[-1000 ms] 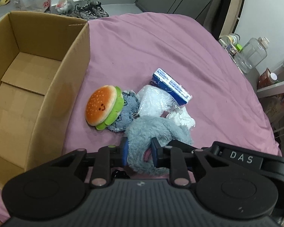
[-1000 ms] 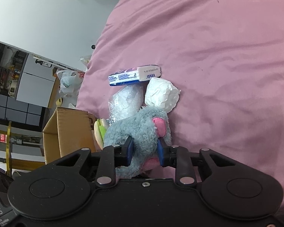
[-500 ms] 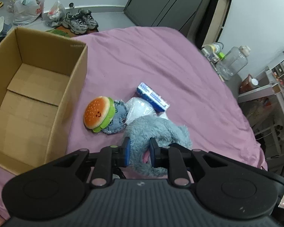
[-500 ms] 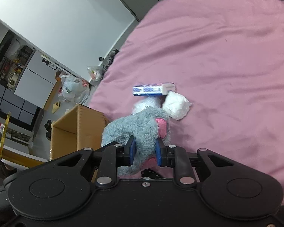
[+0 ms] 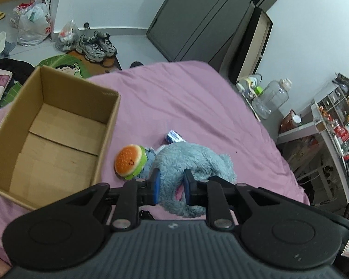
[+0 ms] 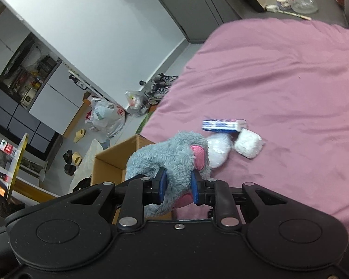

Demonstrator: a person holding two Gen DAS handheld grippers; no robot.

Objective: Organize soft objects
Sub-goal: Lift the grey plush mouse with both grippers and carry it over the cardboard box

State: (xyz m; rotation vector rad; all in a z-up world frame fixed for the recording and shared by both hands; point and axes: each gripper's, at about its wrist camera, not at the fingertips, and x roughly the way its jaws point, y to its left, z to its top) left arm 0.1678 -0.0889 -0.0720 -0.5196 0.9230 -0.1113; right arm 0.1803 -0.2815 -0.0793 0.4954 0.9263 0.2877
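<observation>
The fluffy grey-blue plush toy with pink patches hangs above the pink-sheeted bed, its long axis running across between the two grippers. The left tongs pinch one end, the right tongs the other. Its fur is shaggy. The open brown cardboard box on the bed holds nothing visible. A round orange-and-green burger plush lies just beside the box.

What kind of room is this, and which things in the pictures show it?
Probably a lived-in bedroom at home: a bed with a pink sheet, sneakers on the floor beside plastic bags, and a dark wardrobe against the wall.
</observation>
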